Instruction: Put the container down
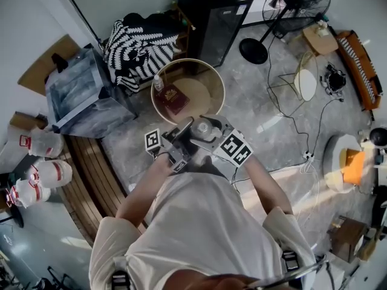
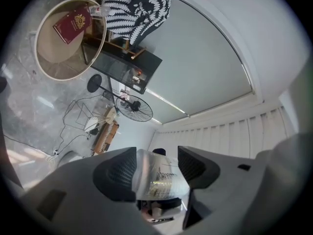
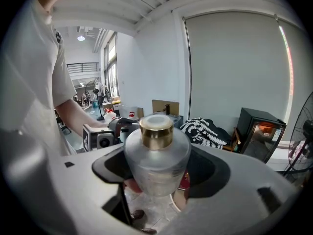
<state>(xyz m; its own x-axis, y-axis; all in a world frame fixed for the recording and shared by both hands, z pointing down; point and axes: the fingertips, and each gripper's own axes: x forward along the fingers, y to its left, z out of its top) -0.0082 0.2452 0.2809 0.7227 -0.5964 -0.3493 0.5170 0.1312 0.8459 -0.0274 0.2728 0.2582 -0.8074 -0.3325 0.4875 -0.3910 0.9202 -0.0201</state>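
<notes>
- Grey marbled floor everywhere, with cables trailing over it on the right.
- Person in a white tee filling the bottom of the head view, 1 hand-held gripper per hand, both up in front of the chest.
- Black cabinet at the back, standing fan just to its right.
- Black-and-white striped cloth heaped left of the cabinet, right behind the bench.
- Round bench, cream top with a raised rim, straight ahead of the 2 grippers.
- Right hand-held gripper: closed snug round the belly of the container, a pad pressed on each side.
- Left hand-held gripper: narrowed onto the container too, frosted glass filling the gap between its 2 pads.
- Container: frosted glass jar with rounded shoulders and a gold cap, upright in the right gripper view. Held up in the air between the 2 grippers, floor showing underneath. Sitting at the near rim of the bench in the head view, not down on the bench top.
- Dark red book flat on the bench, a bit left of centre.
- Small clear bottle by the bench's left rim, just beside the book.
</notes>
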